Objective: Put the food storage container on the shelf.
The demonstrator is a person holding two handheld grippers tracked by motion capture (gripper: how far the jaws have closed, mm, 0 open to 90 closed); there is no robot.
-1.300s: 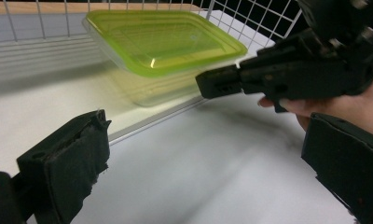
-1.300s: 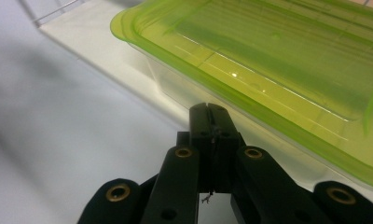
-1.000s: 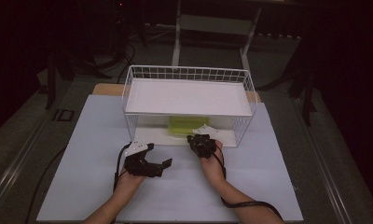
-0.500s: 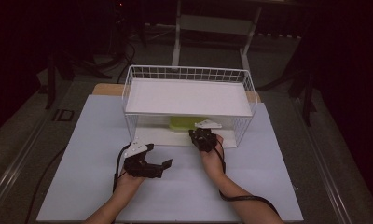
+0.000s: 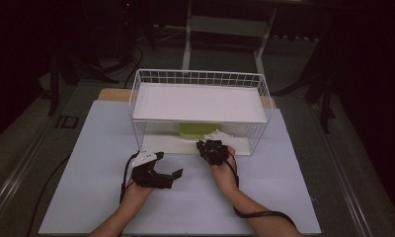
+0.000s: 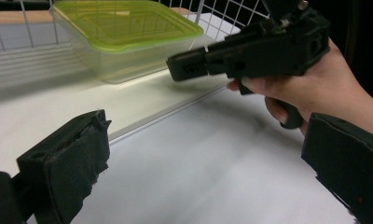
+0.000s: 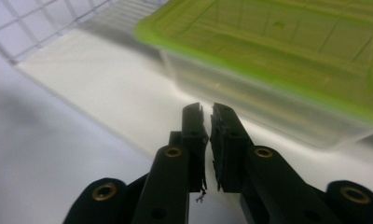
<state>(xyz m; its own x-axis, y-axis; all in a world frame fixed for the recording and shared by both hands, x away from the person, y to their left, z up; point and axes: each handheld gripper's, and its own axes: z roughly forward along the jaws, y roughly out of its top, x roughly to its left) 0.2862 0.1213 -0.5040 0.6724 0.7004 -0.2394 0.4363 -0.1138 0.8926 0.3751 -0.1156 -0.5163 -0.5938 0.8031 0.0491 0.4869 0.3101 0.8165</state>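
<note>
Since a second ago, the right hand-held gripper (image 5: 211,148) has been pushed toward the lidded box (image 7: 287,65) under the wire shelf (image 5: 200,101) — clenched, empty; the left hand-held gripper (image 5: 156,174) is released. A clenched nudge could shove the box deeper.

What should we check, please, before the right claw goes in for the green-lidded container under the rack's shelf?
1. Right claw aimed at the container: ok, it points at the near wall just below the green lid.
2. Right claw open enough to grip: not ok, its jaws are nearly closed with a thin gap and hold nothing.
3. Left claw out of the way: ok, it is open and empty over the white table surface, apart from the rack.
4. Lid seated on the container: ok, it lies flat along the edges in view.
5. Container contents: cannot tell through the cloudy wall.
6. Clearance under the shelf: cannot tell.
</note>
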